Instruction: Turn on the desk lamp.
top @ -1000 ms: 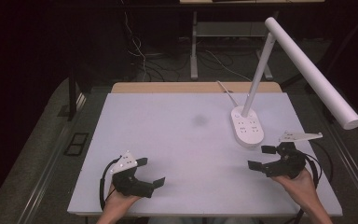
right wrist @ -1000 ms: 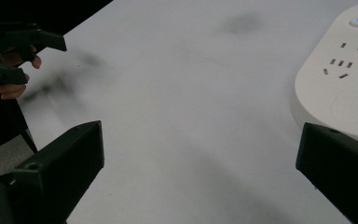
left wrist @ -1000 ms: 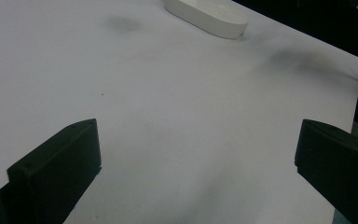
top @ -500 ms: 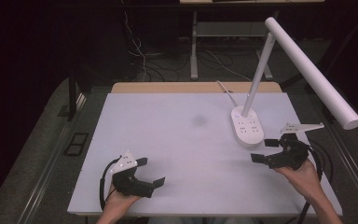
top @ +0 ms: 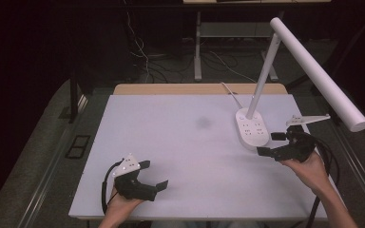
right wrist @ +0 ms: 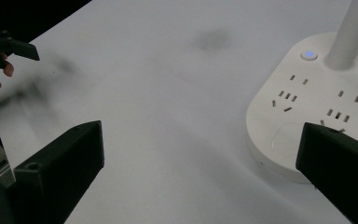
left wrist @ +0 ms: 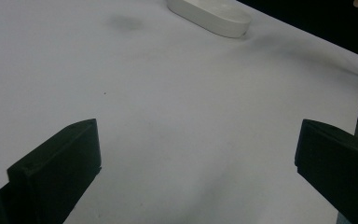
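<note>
Two grippers, left gripper [top: 153,176] and right gripper [top: 272,144], jaws apart; one lamp [top: 253,127].

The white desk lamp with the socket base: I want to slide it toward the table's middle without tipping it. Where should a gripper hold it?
Probably low on the white desk lamp's slanted round stem, from the open right gripper side: the flat oval socket base looks too broad, and the long tube head overhangs.
</note>
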